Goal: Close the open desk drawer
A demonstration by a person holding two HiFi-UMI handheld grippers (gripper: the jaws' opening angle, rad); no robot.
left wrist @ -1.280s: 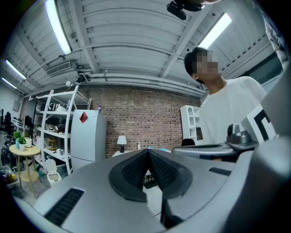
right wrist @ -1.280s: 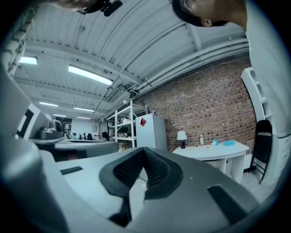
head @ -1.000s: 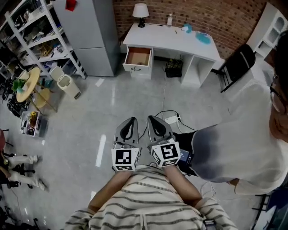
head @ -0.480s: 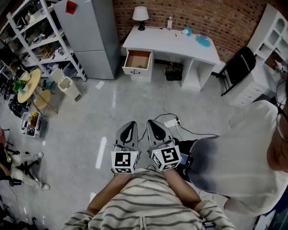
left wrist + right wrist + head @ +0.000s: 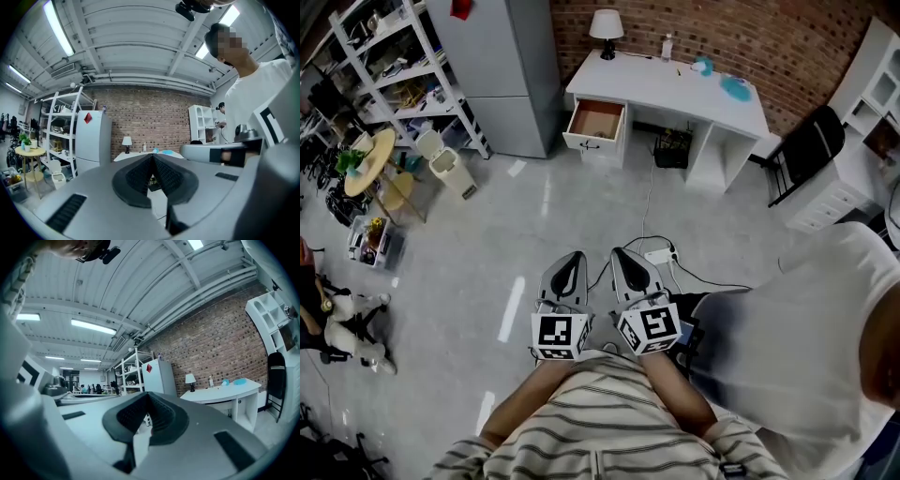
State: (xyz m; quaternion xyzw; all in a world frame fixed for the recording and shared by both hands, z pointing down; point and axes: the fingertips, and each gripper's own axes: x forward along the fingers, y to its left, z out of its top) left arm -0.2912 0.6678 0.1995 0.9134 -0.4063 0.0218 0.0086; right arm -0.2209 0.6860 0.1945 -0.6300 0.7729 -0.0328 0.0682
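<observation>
Grey floor [image 5: 581, 216] stretched wide between the person and the white desk [image 5: 675, 89] by the brick wall [image 5: 750, 37]. Its drawer [image 5: 594, 122] stood pulled out, well apart from both tools. Left gripper [image 5: 571, 258] and right gripper [image 5: 620, 255] were clenched on nothing. Nothing was done yet; the approach and the push remained.

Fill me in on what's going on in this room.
A person in a striped top holds a two-jaw gripper in each hand, left gripper and right gripper side by side, both shut with nothing between the jaws. They point toward the white desk by the brick wall, whose drawer stands open. A stretch of floor lies between, so the drawer is untouched. A second person in white stands at the right.
</observation>
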